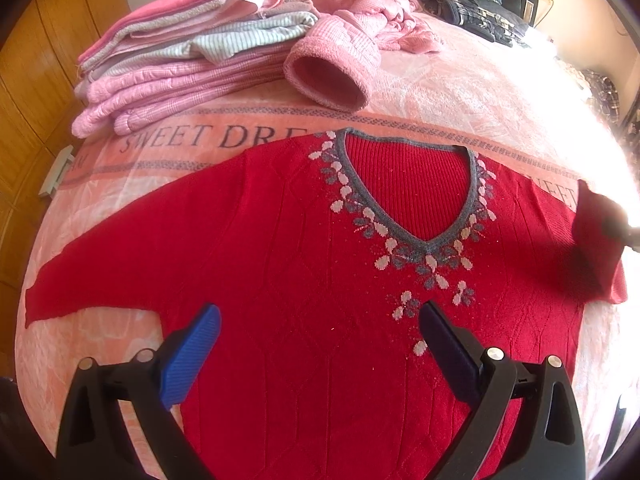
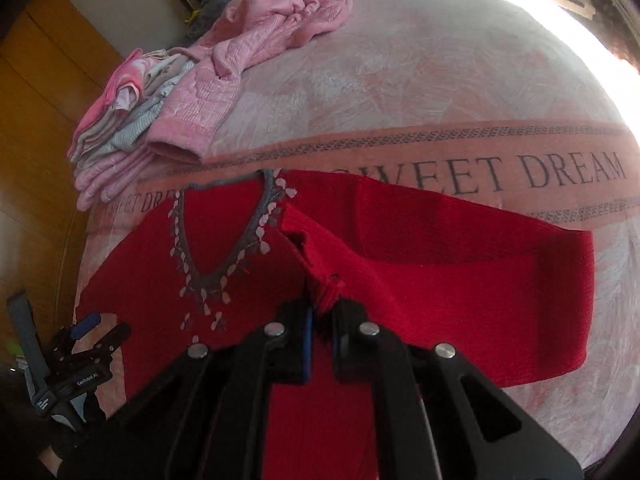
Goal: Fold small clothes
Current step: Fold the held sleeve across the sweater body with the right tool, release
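Right gripper (image 2: 322, 312): jaws pressed together on a bunched bit of the red sweater (image 1: 304, 264), which looks like the sleeve cuff (image 2: 329, 288), lifted a little off the cloth below. The rest of that sleeve (image 2: 460, 272) runs out to the right in a loose band and doubles back toward the chest, so it's mid-fold, not flat.

Left gripper (image 1: 320, 320): jaws spread wide, nothing between them, hanging over the lower chest w/ blue pads showing. Can't tell if it touches the knit.

The sweater lies face up on the pink bedspread (image 1: 460, 92), neck away from the grippers, gray V-neck trim (image 1: 404, 236) w/ white flower pattern. Other sleeve (image 1: 92, 272) is laid out flat to the left. Behind the neck sits a stack of folded clothes (image 1: 188, 60), a loose pink garment (image 1: 352, 40) partly on it, one open cuff pointing at the sweater.

Risks, my read:
- Grip is on a small pinch of loose knit; a quick pull could slip it out, sleeve drops crooked.
- Nothing pins the body, so dragging the sleeve across may pull the whole sweater along and wrinkle the chest.
- Sleeve band is already twisted near the shoulder; laid down as is, it probably makes a lumpy fold.
- Pink cuff is near the collar, could snag if the sweater shifts that way.
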`<state>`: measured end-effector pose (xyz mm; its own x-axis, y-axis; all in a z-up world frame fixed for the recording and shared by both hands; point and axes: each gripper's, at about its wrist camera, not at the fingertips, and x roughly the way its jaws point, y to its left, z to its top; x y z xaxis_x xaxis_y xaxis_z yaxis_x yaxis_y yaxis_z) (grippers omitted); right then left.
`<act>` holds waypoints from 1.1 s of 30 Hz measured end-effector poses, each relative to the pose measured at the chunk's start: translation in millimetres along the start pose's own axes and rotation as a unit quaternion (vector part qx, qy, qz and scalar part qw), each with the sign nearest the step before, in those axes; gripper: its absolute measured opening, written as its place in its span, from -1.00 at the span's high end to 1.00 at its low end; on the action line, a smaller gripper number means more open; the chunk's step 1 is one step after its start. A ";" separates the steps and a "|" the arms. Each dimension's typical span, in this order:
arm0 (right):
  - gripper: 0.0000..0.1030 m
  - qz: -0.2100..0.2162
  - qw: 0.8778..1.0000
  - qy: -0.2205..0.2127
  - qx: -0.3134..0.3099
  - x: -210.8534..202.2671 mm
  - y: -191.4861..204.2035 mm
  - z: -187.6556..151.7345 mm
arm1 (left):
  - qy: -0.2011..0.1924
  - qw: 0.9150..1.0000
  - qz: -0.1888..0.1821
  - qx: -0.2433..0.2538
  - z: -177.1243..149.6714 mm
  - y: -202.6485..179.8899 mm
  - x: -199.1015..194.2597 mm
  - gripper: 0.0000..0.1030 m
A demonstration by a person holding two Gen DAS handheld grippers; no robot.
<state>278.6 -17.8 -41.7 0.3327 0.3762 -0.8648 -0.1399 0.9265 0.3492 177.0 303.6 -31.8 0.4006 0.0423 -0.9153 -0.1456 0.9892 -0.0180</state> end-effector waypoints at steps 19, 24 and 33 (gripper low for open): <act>0.26 0.086 0.996 0.023 0.024 -14.9 -20.8 13.0 | 0.046 0.992 -0.117 0.020 5.3 -62.8 15.0 -0.93; 0.27 0.050 0.998 -0.021 0.025 -58.6 -60.8 25.6 | 0.075 0.982 -0.171 0.027 2.4 -109.8 30.7 -0.92; 0.27 0.043 0.995 -0.044 0.079 -81.9 -125.0 25.1 | 0.104 0.978 -0.180 0.030 17.1 -168.3 67.8 -0.91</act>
<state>292.3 -164.2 -5.5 0.4063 0.4469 -0.7970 -0.0260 0.8775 0.4788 244.1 142.4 -83.9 0.2236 -0.3336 -0.9158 0.0263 0.9413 -0.3364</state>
